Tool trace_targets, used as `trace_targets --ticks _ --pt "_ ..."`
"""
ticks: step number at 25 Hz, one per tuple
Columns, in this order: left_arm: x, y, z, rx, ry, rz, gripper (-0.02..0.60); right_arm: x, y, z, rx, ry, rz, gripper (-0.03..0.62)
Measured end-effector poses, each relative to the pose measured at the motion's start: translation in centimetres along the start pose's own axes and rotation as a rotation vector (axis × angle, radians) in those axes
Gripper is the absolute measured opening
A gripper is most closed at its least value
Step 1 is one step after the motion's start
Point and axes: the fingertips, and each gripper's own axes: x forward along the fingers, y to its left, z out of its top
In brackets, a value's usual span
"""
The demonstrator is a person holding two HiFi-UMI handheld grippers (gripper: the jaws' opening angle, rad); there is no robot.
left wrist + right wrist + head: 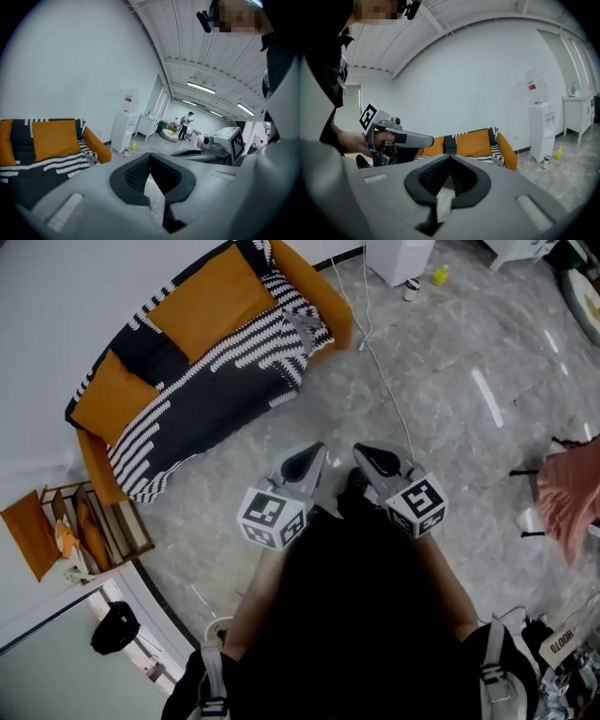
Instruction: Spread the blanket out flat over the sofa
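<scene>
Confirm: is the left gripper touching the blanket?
Apart. Head view: left gripper hangs over the floor, open floor between it and the blanket on the sofa.

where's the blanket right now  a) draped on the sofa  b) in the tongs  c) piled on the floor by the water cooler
a: the blanket lies draped over the sofa; the left tongs and right tongs are shut, empty and well apart from it.
</scene>
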Motion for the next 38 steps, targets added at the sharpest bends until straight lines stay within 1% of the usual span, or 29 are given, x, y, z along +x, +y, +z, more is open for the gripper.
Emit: trace_targets --ticks 4,8,11,14,18,21,24,29,34,38 --pt "0.3 1.4 -1.0 -0.016 0.027 0.030 0.011 1.3 -1.3 -0.8 0.014 0.036 0.010 0.003" --pt "0.7 4.1 -1.2 -0.056 0.033 0.043 0.011 3.2 -2.3 -1.3 0.034 0.078 0.003 0.003" --pt "1.4 7.0 -0.9 -0.079 0.034 0.036 0.011 5.4 -3.5 -1.2 0.037 0.104 -0.019 0.003" --pt "2.4 10.4 -0.4 -0.081 0.048 0.024 0.011 7.7 -4.7 -0.7 0.050 0.119 -0.053 0.003" --pt "3.7 15.7 1.8 -0.081 0.041 0.015 0.011 11.6 -6.0 0.9 0.051 0.137 -0.083 0.003" --pt "4.5 19.7 3.6 -0.060 0.033 -0.004 0.011 15.2 -7.2 1.8 0.066 0.141 -0.111 0.003" --pt "5.2 23.9 4.7 -0.053 0.040 -0.044 0.011 19.5 -8.1 2.9 0.070 0.142 -0.145 0.003" --pt "6.6 27.9 5.4 -0.060 0.069 -0.113 0.011 24.0 -9.6 3.6 0.050 0.202 -0.211 0.003" --pt "8.4 31.4 4.4 -0.059 0.121 -0.150 0.011 28.4 -12.4 2.9 0.047 0.256 -0.253 0.003" --pt "9.9 33.2 2.9 -0.071 0.154 -0.144 0.011 31.2 -15.0 1.4 0.042 0.290 -0.250 0.003"
